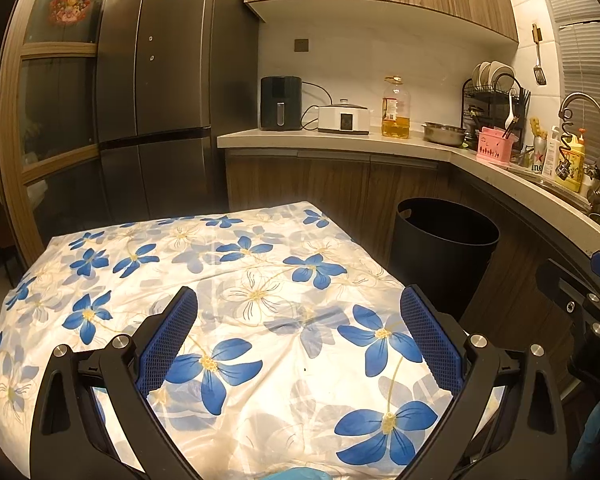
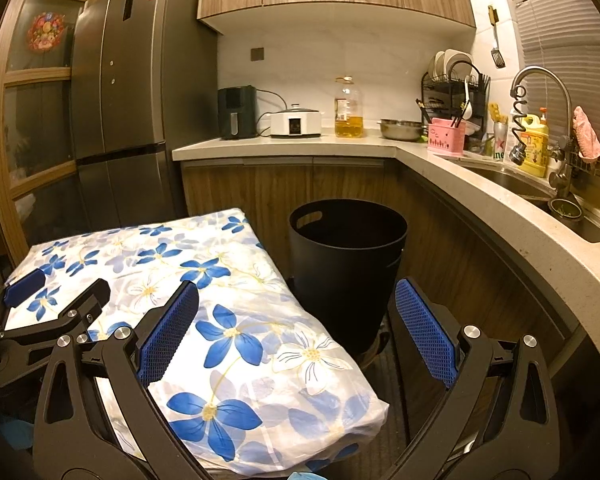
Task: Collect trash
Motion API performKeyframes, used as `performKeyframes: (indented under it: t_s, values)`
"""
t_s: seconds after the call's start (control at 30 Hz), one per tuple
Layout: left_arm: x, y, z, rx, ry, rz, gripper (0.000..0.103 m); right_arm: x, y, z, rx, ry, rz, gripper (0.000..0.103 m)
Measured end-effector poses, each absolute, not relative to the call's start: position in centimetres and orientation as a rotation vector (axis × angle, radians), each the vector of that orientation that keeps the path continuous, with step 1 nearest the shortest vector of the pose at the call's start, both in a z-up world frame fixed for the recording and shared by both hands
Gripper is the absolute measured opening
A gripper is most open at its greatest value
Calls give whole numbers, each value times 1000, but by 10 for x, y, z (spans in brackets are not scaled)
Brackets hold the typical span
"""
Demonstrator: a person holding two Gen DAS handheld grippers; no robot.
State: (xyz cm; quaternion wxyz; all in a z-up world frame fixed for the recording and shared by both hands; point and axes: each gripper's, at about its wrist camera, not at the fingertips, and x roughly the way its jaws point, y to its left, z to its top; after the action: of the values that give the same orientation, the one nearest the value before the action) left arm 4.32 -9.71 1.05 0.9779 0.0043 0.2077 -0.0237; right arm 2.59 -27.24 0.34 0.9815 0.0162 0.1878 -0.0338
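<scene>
You hold both the left gripper (image 1: 299,312) and right gripper (image 2: 297,306) with fingers wide and empty; no trash shows on the floral worktop (image 1: 260,280), and the black bin (image 2: 348,264) stands nearer your right.

Glossy plastic tablecloth (image 1: 260,280) — matt black bin (image 2: 348,264)

black bin (image 2: 348,264) base hidden behind table (image 2: 260,360), bin interior too dark, left gripper (image 2: 56,292) cut off by frame edge

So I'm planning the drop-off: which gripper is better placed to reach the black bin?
Right, probably. The right gripper is open with the black bin almost straight ahead; the left gripper hangs over the floral table, with the bin off to its right.
</scene>
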Motion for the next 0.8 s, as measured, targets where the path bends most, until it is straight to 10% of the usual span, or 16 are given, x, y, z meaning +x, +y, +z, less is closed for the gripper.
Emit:
performKeyframes:
  t_s: [0.8]
  values:
    - [41, -101, 12, 17, 420, -55, 97, 25, -276, 6, 37, 374, -76, 97]
